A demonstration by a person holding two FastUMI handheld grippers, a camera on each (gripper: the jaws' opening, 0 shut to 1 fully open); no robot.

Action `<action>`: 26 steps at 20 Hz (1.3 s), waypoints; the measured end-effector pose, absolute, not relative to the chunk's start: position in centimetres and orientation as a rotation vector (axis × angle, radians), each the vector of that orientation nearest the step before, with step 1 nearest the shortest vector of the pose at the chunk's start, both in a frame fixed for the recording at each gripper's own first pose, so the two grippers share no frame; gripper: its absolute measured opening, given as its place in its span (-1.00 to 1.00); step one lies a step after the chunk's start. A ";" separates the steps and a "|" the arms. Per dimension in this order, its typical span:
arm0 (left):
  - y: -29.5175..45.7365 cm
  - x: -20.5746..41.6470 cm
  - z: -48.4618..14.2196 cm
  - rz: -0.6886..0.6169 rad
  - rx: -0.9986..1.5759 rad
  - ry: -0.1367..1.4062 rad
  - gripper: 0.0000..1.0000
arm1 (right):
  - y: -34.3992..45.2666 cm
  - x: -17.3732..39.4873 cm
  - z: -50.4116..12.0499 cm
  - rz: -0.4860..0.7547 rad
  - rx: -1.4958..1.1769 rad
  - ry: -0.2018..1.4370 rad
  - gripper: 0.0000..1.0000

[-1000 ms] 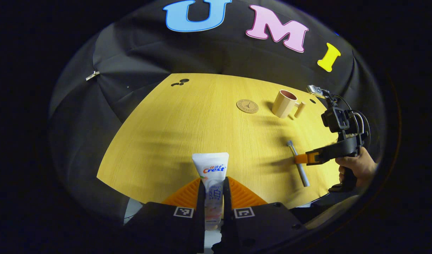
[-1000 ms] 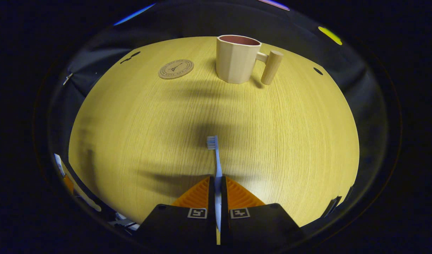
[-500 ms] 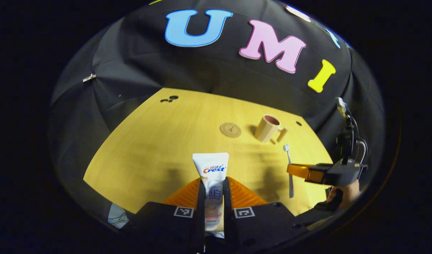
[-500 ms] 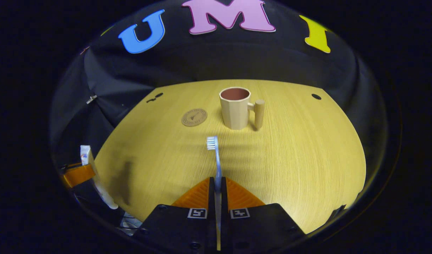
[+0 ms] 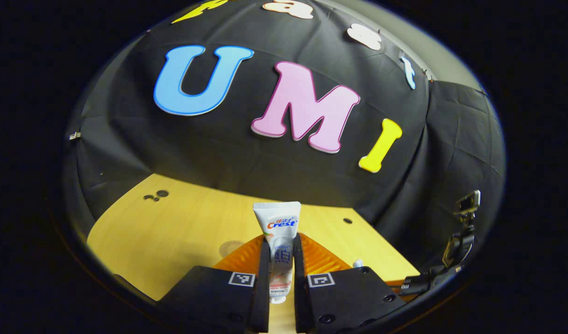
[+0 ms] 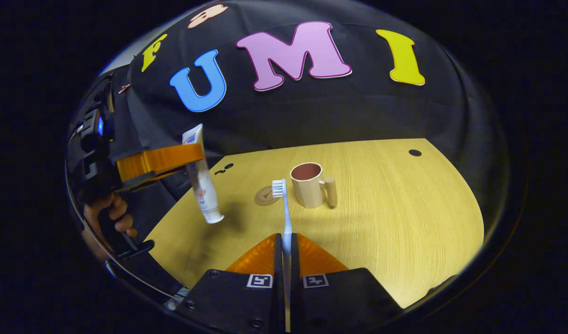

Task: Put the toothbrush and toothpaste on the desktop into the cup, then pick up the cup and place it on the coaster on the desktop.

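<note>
Your left tool clamps the toothpaste; your right tool clamps the toothbrush, both above the worktop near the cup.

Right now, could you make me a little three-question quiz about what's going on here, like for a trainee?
1. True or false: the cup already stands on the coaster.
2. Which does the left gripper hold? A toothbrush, B toothpaste, C cup.
3. Fill in: the right gripper is shut on the ____.

Key:
1. False; the cup stands beside the coaster.
2. B, the toothpaste, lifted off the desktop.
3. toothbrush.
</note>
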State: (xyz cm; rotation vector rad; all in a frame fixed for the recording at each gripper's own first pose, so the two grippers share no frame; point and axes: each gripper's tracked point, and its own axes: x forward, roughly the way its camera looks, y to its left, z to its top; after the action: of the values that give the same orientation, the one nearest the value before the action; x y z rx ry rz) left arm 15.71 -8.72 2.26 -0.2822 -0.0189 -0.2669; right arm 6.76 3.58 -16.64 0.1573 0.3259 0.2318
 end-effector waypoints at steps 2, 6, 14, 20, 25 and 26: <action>-10.6 18.1 4.9 -0.303 -0.304 -0.098 -0.48 | 2.7 7.0 -16.2 0.235 0.171 0.308 -0.82; -13.1 23.3 7.4 -0.345 -0.363 -0.234 -0.46 | 1.0 8.2 -16.5 0.228 0.188 0.283 -0.82; -14.9 32.7 1.9 -0.293 -0.374 -0.228 -0.47 | -1.1 11.5 -17.1 0.225 0.219 0.231 -0.82; -16.0 35.2 -1.8 -0.277 -0.419 -0.152 -0.47 | -1.8 13.5 -17.1 0.229 0.251 0.220 -0.82; -16.7 35.0 -4.8 -0.283 -0.429 -0.096 -0.36 | -1.8 14.1 -17.5 0.233 0.253 0.231 -0.82; -16.9 34.9 -5.1 -0.290 -0.435 -0.084 -0.32 | -1.8 14.2 -17.6 0.231 0.258 0.235 -0.82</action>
State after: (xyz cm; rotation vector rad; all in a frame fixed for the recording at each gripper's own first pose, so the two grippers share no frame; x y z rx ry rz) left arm 34.90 -16.92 -5.11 -0.4348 -0.0836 -0.2904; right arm 14.22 -1.84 -17.55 0.2576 0.2348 0.2311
